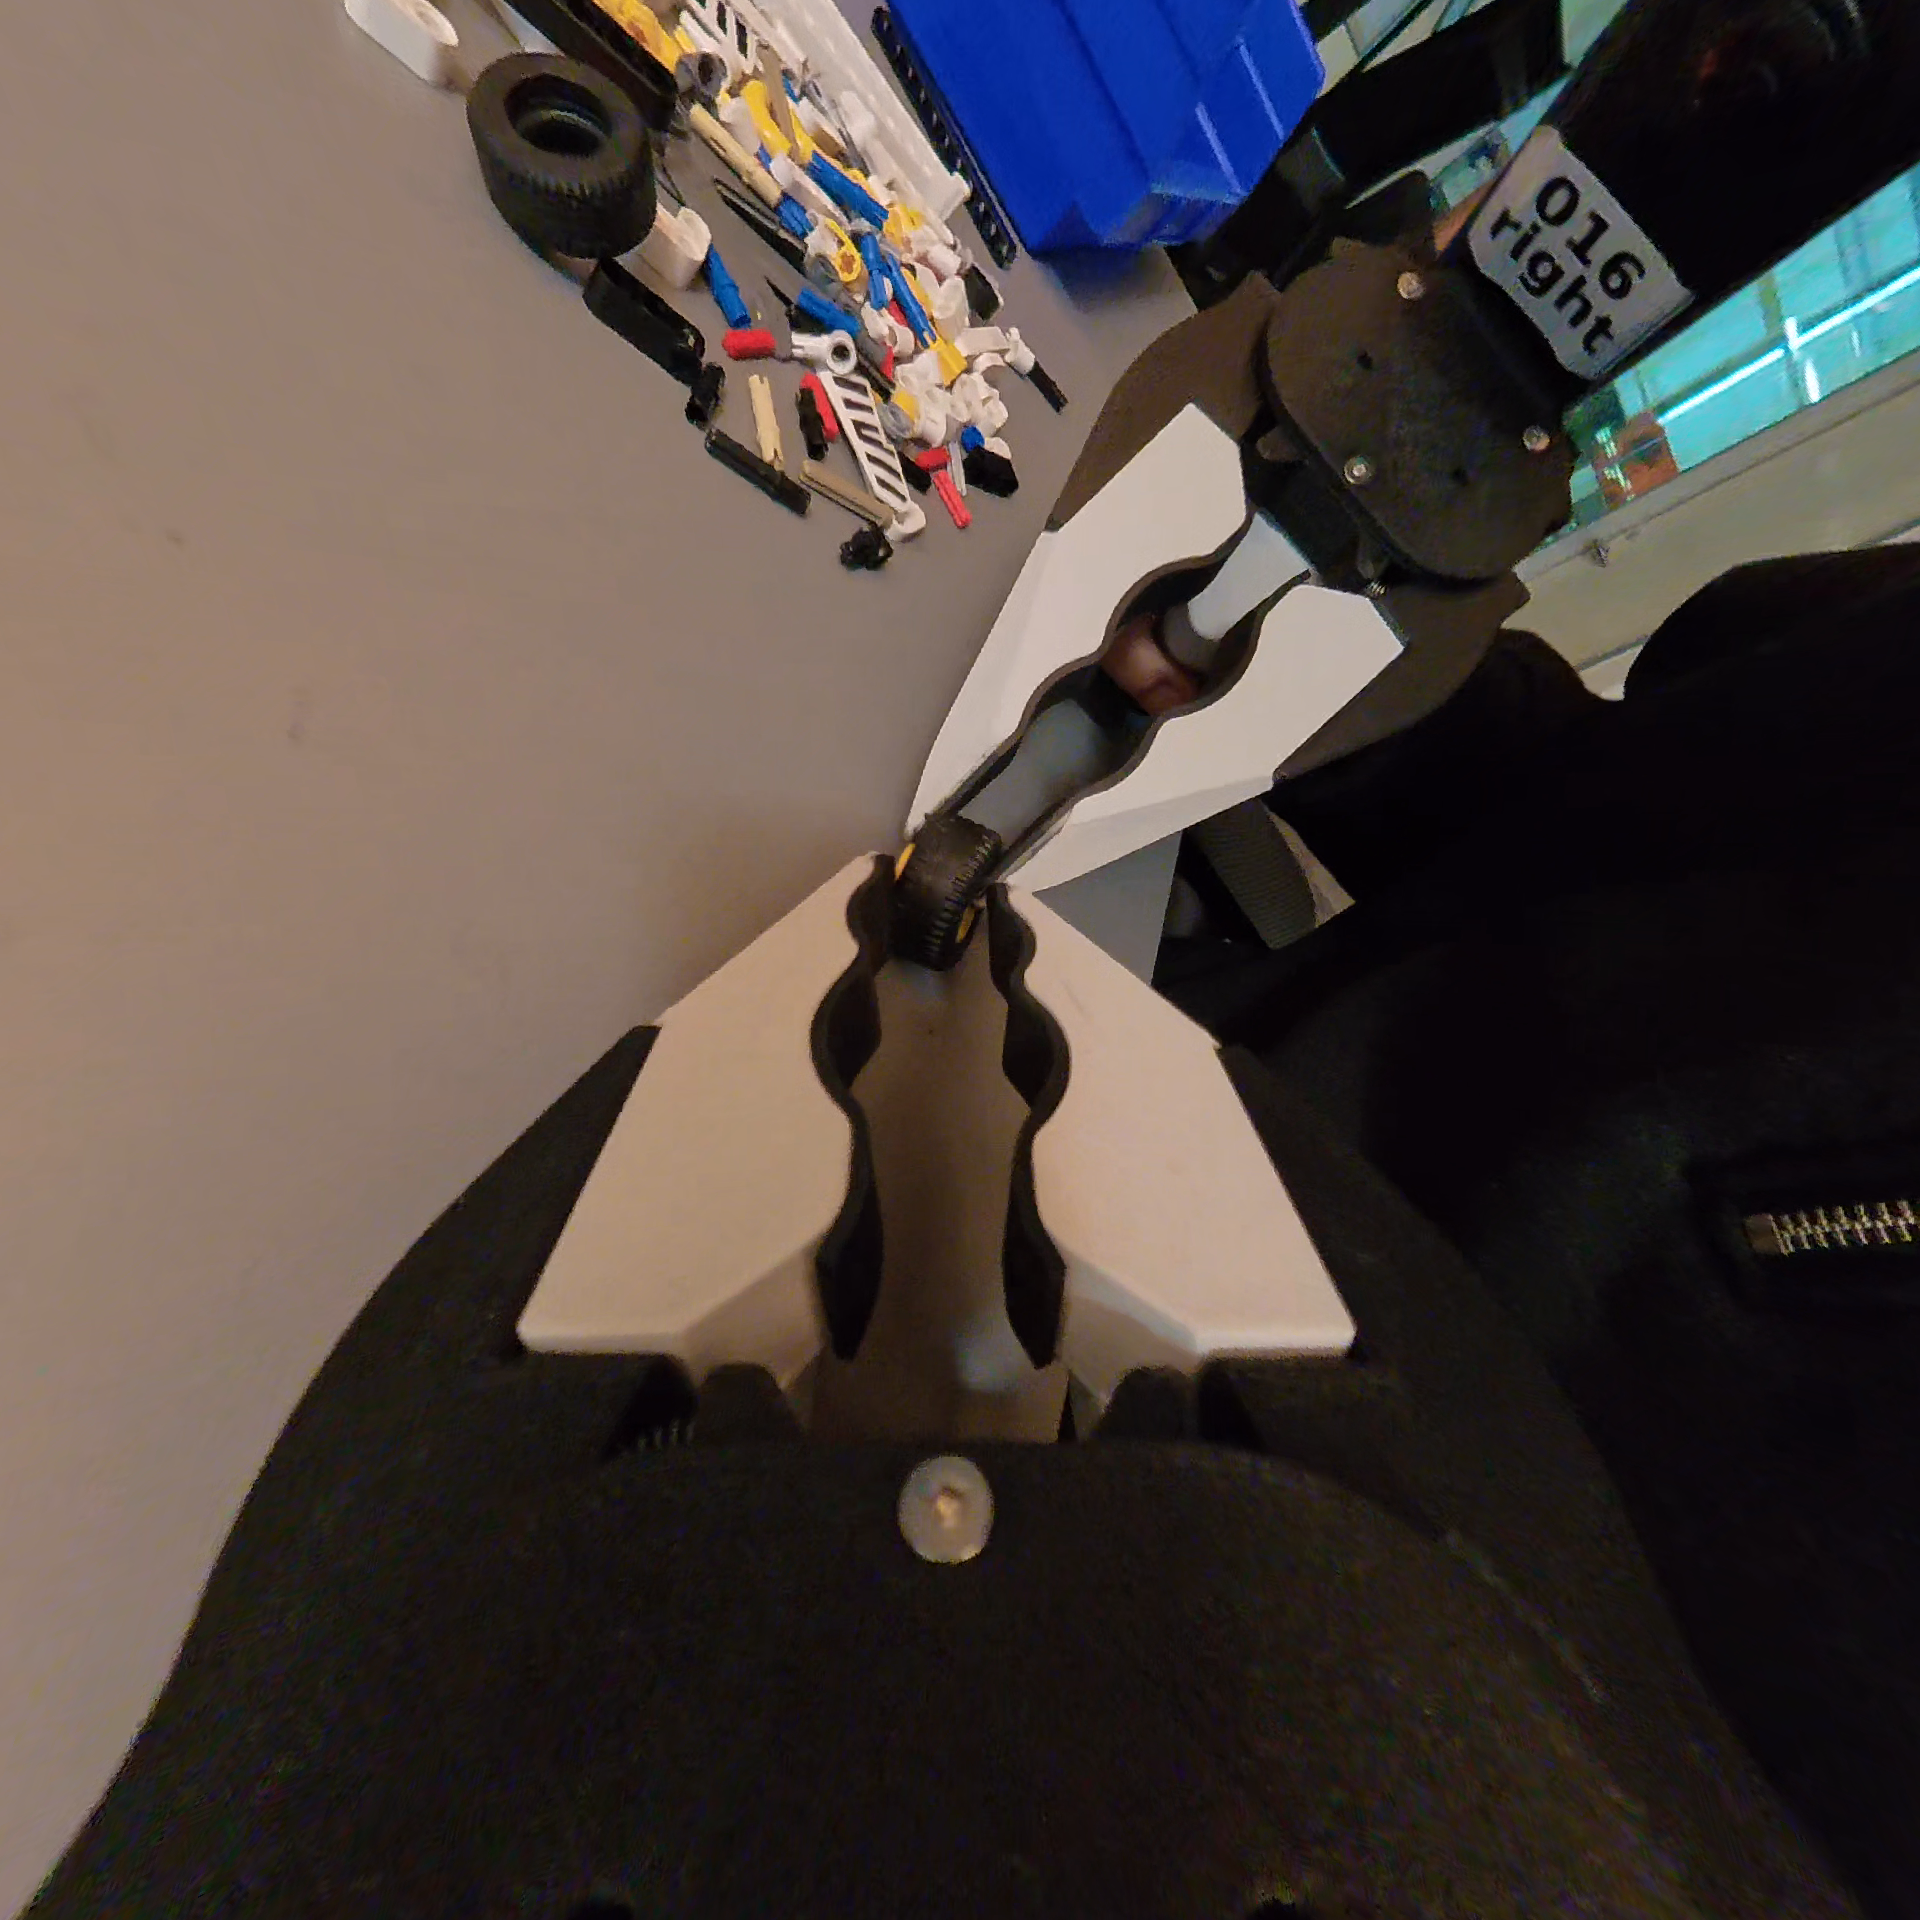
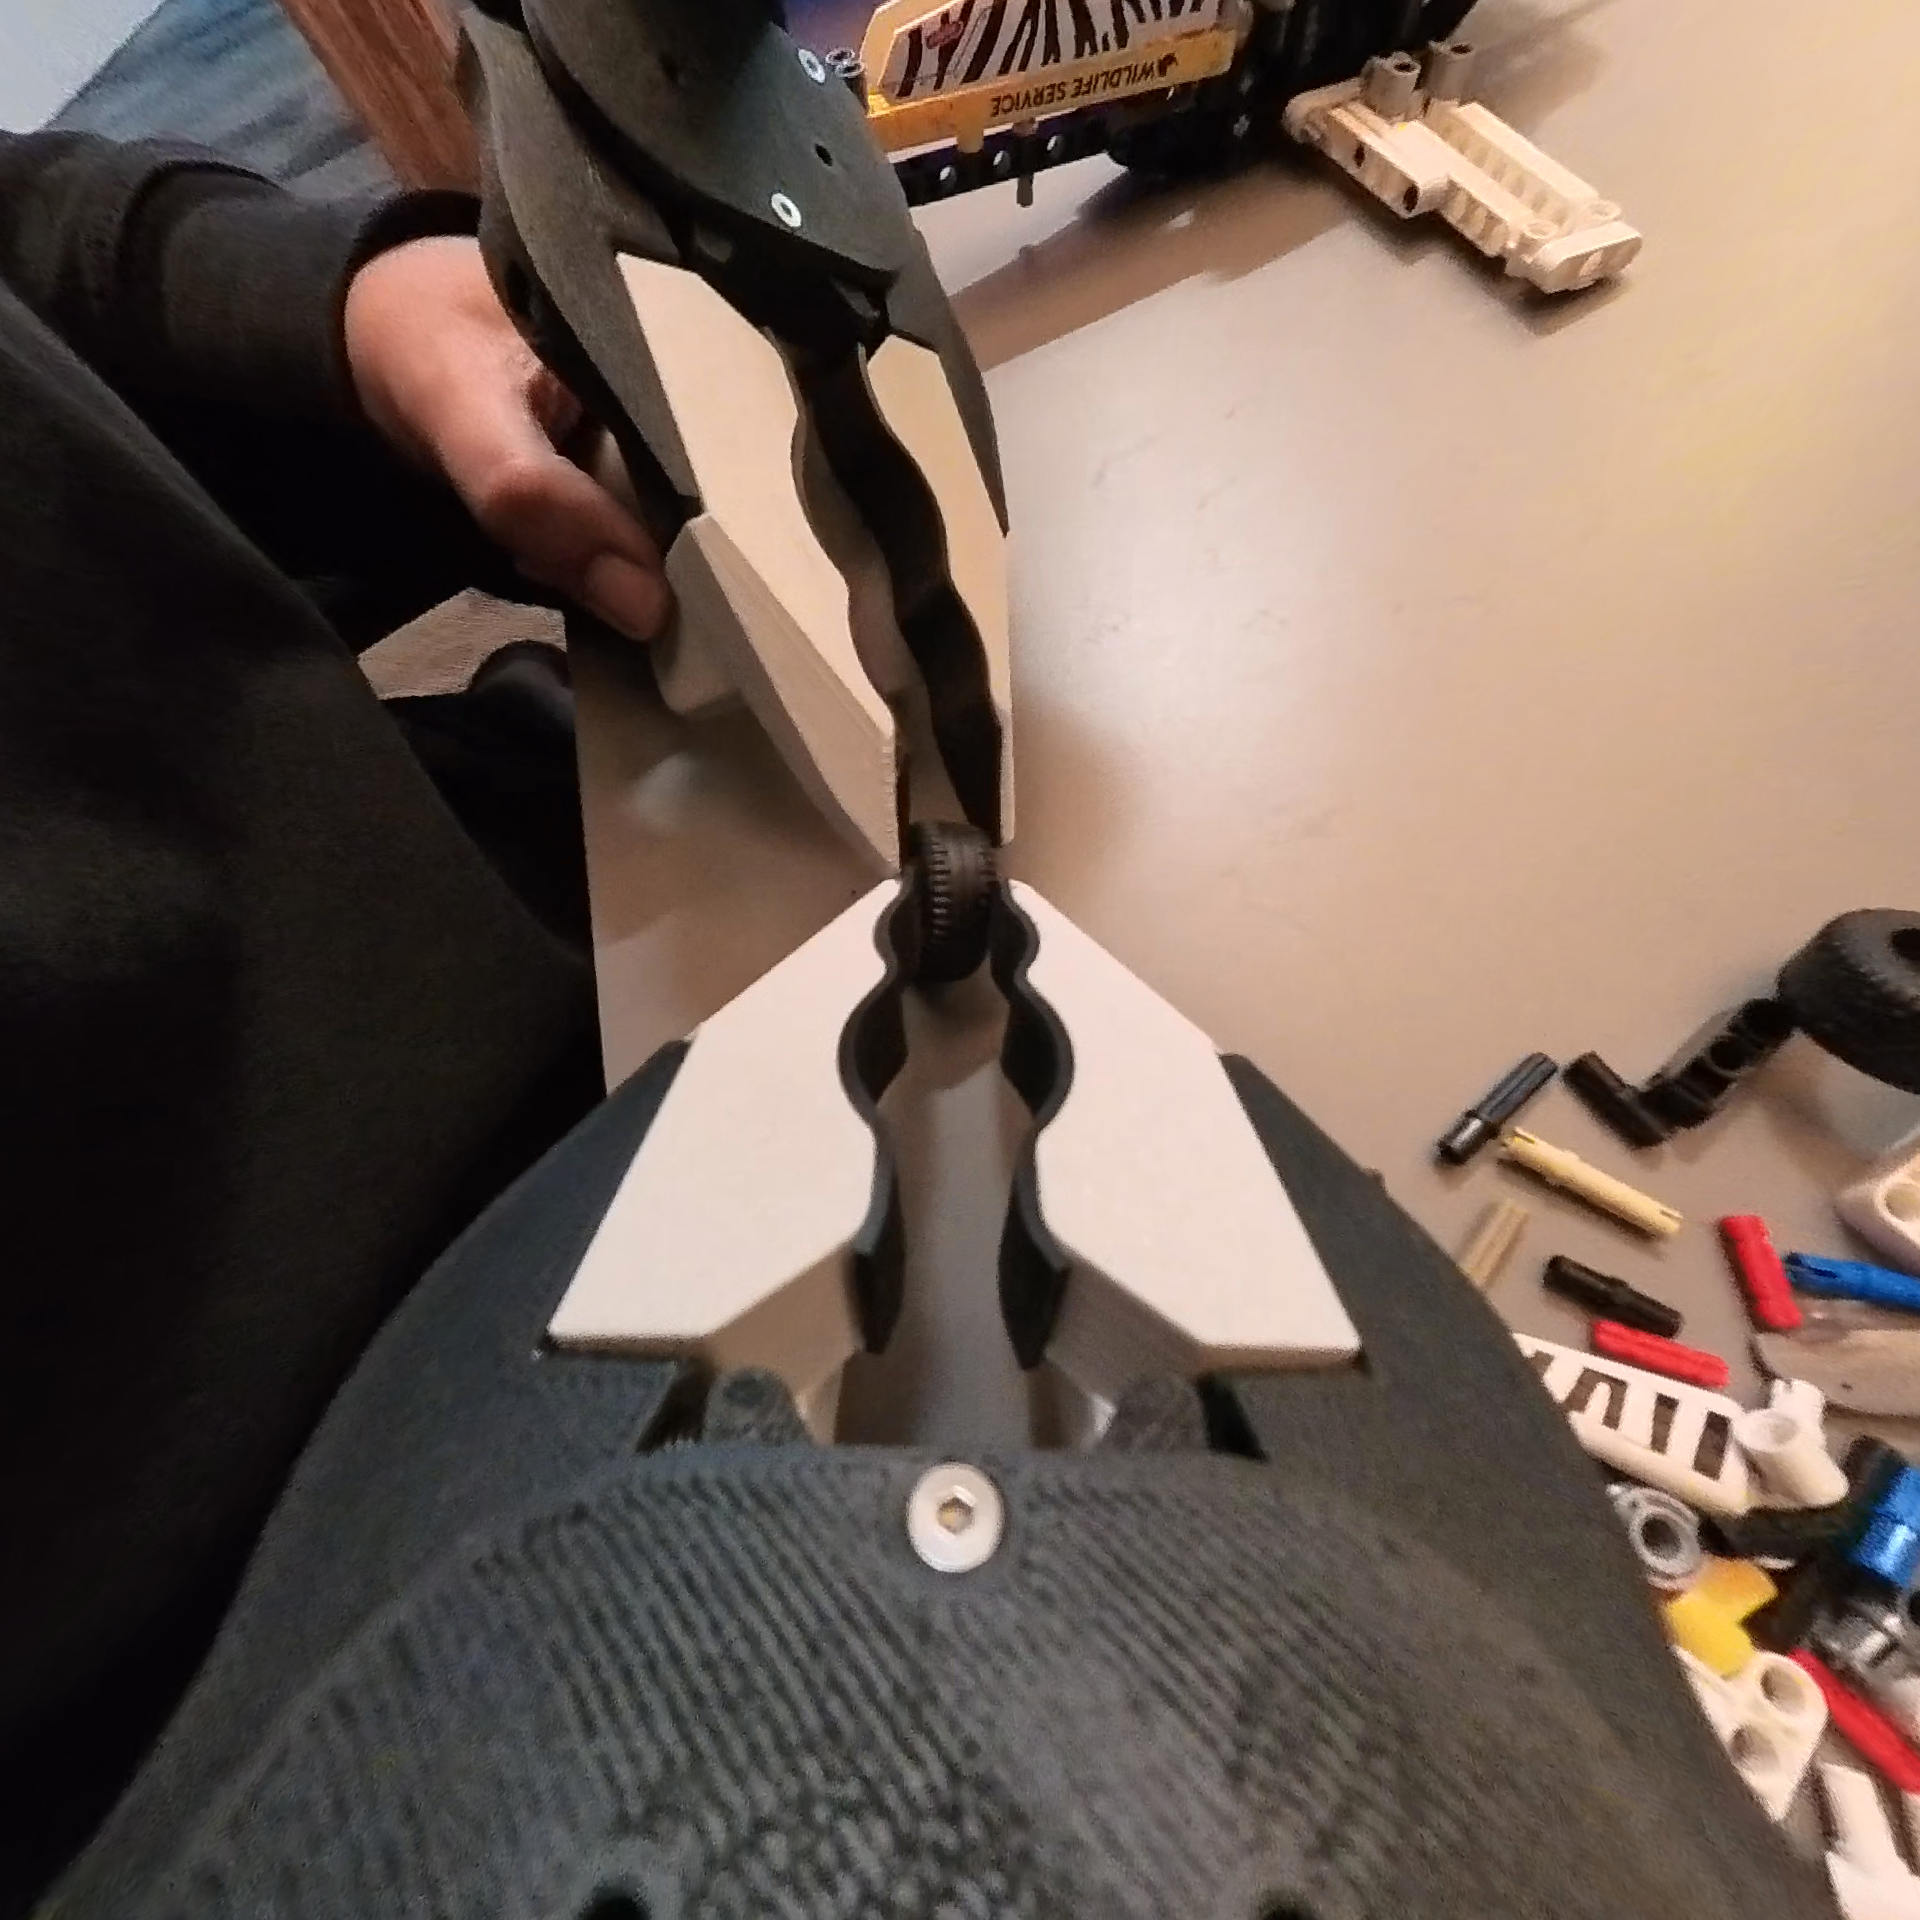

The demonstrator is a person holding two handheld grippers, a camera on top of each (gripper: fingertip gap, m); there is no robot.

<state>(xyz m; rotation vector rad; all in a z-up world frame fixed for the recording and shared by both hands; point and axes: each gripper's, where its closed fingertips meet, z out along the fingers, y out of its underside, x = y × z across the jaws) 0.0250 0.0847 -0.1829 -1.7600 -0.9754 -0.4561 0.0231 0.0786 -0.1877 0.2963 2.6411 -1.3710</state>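
A small black wheel with a yellow hub [image 1: 940,899] is held in the air above the grey table [image 1: 312,623], where both grippers meet tip to tip. My right gripper [image 2: 953,896] is shut on the wheel [image 2: 951,904], with a pad against each side face. In the left wrist view the right gripper [image 1: 956,831] comes in from the upper right. My left gripper [image 1: 935,885] has its fingertips on either side of the same wheel, jaws slightly apart, and I see no firm squeeze. In the right wrist view the left gripper [image 2: 951,821] reaches the wheel's top from above.
A pile of small building parts [image 1: 862,312], a large black tyre [image 1: 566,156] and a blue bin [image 1: 1101,114] lie farther out. The right wrist view shows a zebra-striped model vehicle [image 2: 1039,73], a white beam assembly [image 2: 1455,177], loose parts [image 2: 1766,1403] and a person's hand [image 2: 488,416]. Left and right tips are no more than a few centimetres apart. Left tips and right tips are each some 20 cm from the zebra-striped model vehicle [image 2: 1039,73].
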